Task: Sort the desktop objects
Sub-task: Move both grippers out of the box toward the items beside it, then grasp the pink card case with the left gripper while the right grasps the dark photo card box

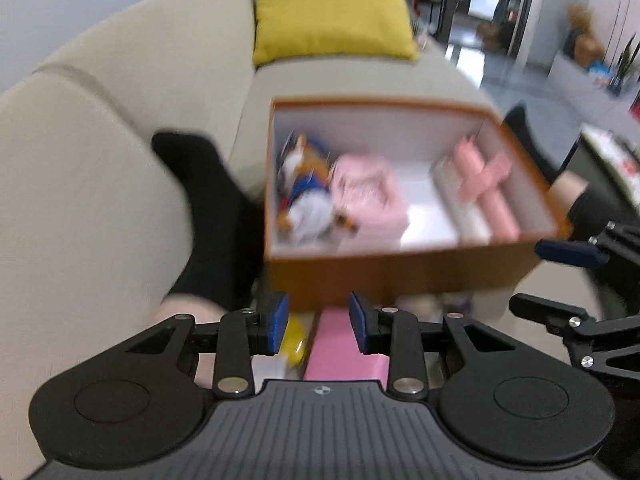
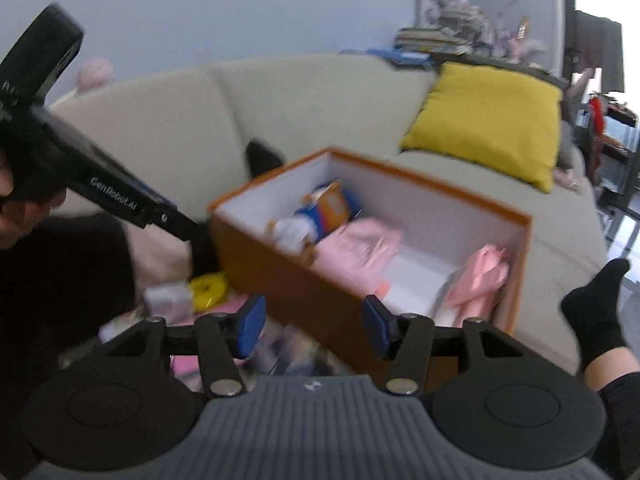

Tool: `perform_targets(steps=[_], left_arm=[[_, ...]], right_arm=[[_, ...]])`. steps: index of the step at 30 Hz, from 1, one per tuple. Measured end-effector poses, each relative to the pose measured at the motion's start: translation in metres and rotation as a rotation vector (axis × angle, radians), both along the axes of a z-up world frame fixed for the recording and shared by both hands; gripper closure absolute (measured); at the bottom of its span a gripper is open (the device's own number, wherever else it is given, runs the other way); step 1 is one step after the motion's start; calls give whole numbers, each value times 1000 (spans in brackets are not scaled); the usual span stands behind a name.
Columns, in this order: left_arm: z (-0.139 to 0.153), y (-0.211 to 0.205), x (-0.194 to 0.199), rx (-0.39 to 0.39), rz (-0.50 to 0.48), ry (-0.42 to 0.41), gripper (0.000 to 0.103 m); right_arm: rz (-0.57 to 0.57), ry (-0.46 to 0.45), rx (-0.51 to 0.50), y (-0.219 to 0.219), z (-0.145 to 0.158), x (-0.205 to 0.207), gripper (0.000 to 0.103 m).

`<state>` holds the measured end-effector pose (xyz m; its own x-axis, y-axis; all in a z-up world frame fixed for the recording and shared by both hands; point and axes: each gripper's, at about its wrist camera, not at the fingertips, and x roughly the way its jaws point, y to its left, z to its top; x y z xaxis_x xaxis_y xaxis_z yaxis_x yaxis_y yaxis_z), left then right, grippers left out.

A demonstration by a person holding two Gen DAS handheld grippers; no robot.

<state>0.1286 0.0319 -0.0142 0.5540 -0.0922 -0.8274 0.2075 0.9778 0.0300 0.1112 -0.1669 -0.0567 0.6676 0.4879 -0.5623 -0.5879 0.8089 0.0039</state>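
From the left wrist view, the orange box (image 1: 400, 268) is seen standing open ahead of the left tool (image 1: 319, 322), on what appears to be a cluttered tabletop in front of a beige sofa (image 1: 100, 200). Its white interior holds a blue-and-orange snack bag (image 1: 300, 184), a pink folded cloth (image 1: 368, 192) and pink rolls (image 1: 484, 184) along the right wall. The left tool's jaws are parted partway, with nothing gripped. A flat pink item (image 1: 344, 344) and a yellow object (image 1: 294, 342) are noted just below the pads; blur prevents identification. The flat pink item is judged light and stiff, best taken at a free edge.

From the right wrist view, the right tool (image 2: 314, 330) is seen with jaws well apart and empty, over the box's near wall. The yellow object (image 2: 208, 286), seemingly a ring or roll, lies at the box's left corner; it is judged light, perhaps slippery, best pinched across its rim. No earlier view was available.
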Motion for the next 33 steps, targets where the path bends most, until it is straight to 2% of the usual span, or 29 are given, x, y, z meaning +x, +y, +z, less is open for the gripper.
perform_targets(steps=[5,8,12,15,16,17,19,22,26,33], left_arm=[[-30,-3,-20,122,10,53,66],[-41,-14,-33,126,-27,56,66],[-64,-31,-39,111,-44,80,66],[-82,-45,-41,190,-50,69,66],[-86,-50,-44,211,-60,57,64],[-89,-53,-44,228,-75,54,55],[-95,-59,-45,257,-95,52,43],[-103,-67,-45,291,-130,58,44],[-113,-74,-41,300,-145,75,43],[-127,-83,-36,352,-153,45,25]], right_arm=[[63,-20,-124,17,-36,-13,47],[103,-62,-238,27,-55,-16,47],[148,-72,-315,37,-71,-12,47],[167,-86,-365,44,-82,-8,47],[173,-99,-385,46,-86,-8,47],[178,-110,-406,48,-89,-8,47],[185,-121,-436,51,-95,-7,47],[195,-112,-467,55,-103,-4,46],[214,-166,-513,59,-110,-4,44],[224,-228,-528,66,-119,-3,40]])
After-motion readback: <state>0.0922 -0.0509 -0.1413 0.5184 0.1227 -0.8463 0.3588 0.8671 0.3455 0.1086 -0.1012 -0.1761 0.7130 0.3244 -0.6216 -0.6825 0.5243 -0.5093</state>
